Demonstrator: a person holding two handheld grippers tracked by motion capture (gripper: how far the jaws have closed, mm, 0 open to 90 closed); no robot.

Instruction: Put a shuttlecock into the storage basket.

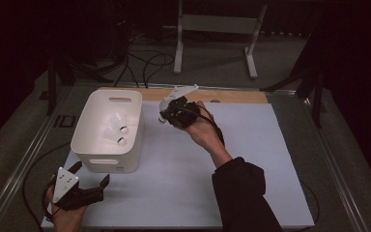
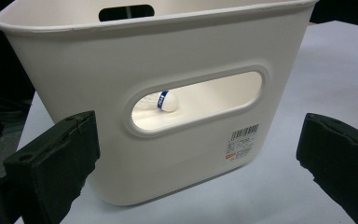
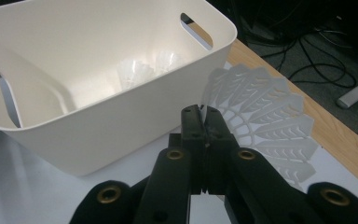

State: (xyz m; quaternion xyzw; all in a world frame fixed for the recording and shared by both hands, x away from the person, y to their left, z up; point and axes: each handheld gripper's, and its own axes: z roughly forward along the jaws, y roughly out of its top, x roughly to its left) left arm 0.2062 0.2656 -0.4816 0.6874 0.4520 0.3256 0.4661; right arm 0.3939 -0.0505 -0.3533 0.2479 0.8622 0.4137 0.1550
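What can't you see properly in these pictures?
- Shuttlecock in the right gripper: its cork is hidden behind the jaws, right gripper view.
- Label on the white bin: print too small, left gripper view.
- Two shuttlecocks in the bin: small and blurry, high view.

In the left gripper view, the bin (image 2: pixel 168 70) is cut off by the top edge, and its handle slot reveals just the cork tip of one shuttlecock (image 2: pixel 168 101) inside. The label (image 2: pixel 242 142) print is too small to read. In the right gripper view, the tongs (image 3: pixel 205 126) cover part of the held shuttlecock (image 3: pixel 265 126), whose cork is hidden.
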